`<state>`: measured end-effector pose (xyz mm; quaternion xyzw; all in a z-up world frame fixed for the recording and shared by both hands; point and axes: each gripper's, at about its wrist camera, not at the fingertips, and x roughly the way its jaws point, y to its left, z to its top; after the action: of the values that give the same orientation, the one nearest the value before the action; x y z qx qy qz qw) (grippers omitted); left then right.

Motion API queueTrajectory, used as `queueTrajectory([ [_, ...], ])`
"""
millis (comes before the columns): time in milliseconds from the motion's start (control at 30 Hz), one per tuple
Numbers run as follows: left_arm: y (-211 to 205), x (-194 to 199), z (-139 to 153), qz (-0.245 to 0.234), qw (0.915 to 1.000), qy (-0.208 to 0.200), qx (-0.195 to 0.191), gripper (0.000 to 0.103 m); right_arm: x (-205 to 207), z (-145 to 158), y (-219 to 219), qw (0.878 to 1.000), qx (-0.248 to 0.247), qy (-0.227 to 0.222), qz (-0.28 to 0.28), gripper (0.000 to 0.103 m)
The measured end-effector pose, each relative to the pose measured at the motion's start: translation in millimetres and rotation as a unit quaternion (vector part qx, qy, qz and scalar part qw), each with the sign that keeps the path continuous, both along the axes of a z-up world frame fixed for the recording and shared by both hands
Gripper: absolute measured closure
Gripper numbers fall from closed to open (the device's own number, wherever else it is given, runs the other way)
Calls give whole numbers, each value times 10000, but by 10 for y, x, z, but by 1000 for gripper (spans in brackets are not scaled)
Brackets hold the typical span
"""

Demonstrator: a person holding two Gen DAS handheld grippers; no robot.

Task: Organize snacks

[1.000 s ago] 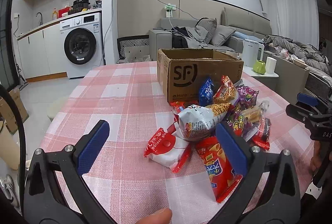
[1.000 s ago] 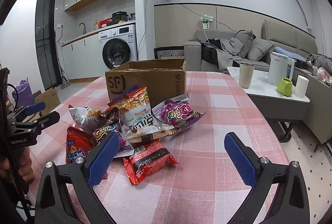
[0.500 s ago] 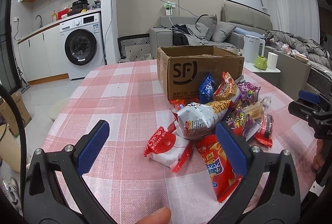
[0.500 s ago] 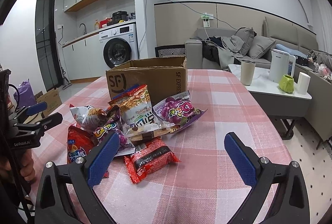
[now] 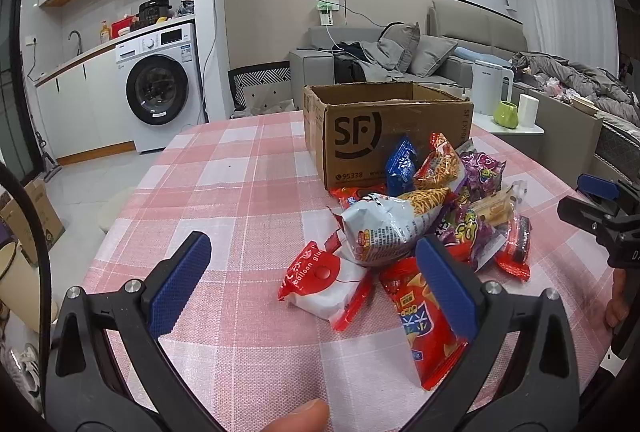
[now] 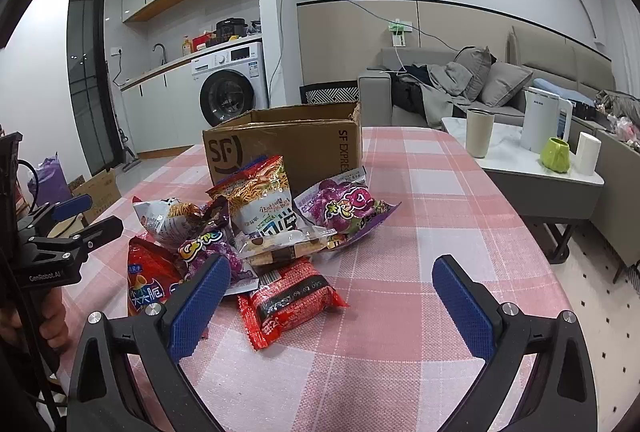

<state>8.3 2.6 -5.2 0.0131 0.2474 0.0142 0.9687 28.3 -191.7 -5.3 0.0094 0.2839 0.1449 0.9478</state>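
Note:
A pile of snack packets (image 5: 432, 220) lies on the pink checked tablecloth (image 5: 248, 184), against an open cardboard box (image 5: 384, 128) marked SF. Nearest my left gripper (image 5: 312, 284) are a red-and-white packet (image 5: 320, 280) and a red chip bag (image 5: 424, 324); the gripper is open and holds nothing. In the right wrist view the same pile (image 6: 272, 224) sits before the box (image 6: 288, 144). My right gripper (image 6: 328, 296) is open above the table, with a red noodle packet (image 6: 288, 300) just ahead between its fingers, untouched.
A low white side table (image 6: 520, 168) with a kettle, cups and a green mug stands to the right of the dining table. A grey sofa (image 5: 400, 56) and a washing machine (image 5: 160, 84) are behind. Each gripper shows at the edge of the other's view.
Both views have shifted slightly, the pile and box sitting a little lower and closer. Neither gripper's fingers have changed and no packet has moved.

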Motion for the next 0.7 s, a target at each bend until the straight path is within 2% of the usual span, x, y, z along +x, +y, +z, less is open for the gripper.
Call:
queueTrajectory([
  [700, 78, 36, -5, 92, 9998, 84, -166, 1, 35, -55, 28, 9999, -52, 124, 92, 0],
])
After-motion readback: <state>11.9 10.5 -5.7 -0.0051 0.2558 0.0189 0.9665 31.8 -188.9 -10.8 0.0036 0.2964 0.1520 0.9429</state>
